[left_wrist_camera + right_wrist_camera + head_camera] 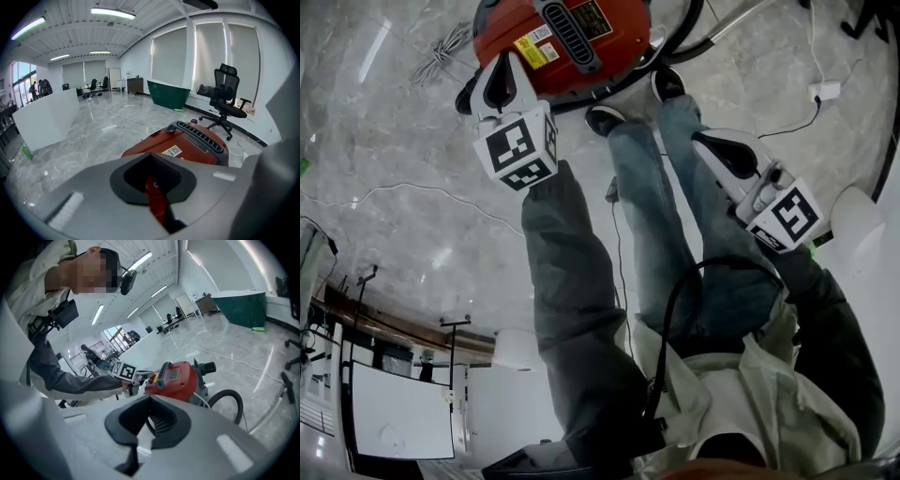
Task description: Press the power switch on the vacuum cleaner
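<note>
The red vacuum cleaner (pixel 572 37) stands on the marble floor at the top of the head view, right in front of the person's shoes. My left gripper (pixel 503 58) is shut, its tips at the vacuum's near edge. In the left gripper view the red body (pixel 187 143) fills the space beyond the left gripper (pixel 154 154), and red shows through the jaw opening. The right gripper view shows the left gripper (pixel 139 376) at the end of the vacuum (pixel 180 378), beside a small switch (pixel 152 378); whether they touch is unclear. My right gripper (pixel 703 141) is shut and empty, held back by the person's leg.
A black hose (pixel 694 37) curls from the vacuum's right side. A coiled cord (pixel 441 52) and a white power adapter (pixel 825 91) lie on the floor. Farther off are an office chair (pixel 225 101), a green tub (pixel 168 93) and a white partition (pixel 47 119).
</note>
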`<move>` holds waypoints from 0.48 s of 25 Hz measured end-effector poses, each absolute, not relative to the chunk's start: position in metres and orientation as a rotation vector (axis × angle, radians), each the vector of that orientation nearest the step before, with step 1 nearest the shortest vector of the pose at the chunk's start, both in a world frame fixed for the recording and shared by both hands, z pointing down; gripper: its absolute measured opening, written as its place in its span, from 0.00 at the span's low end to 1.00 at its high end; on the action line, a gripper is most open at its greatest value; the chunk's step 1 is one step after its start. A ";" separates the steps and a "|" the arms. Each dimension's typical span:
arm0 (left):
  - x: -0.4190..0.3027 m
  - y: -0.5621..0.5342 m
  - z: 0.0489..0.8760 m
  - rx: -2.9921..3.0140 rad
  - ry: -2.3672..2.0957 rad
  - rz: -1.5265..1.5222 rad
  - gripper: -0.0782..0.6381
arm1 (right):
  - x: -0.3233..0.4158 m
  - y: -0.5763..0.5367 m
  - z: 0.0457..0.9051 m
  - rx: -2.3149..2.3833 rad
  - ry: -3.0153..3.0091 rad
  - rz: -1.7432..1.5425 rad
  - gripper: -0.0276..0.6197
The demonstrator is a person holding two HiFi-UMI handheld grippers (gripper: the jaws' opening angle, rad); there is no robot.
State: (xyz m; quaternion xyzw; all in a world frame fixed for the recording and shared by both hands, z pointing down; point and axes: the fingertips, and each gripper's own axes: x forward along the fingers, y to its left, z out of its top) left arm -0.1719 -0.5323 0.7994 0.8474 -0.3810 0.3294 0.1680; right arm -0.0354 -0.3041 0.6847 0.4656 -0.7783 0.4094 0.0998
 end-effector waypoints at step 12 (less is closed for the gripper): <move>-0.172 -0.535 0.807 2.365 -1.088 0.923 0.11 | -0.028 -0.306 0.690 1.392 -2.304 1.241 0.04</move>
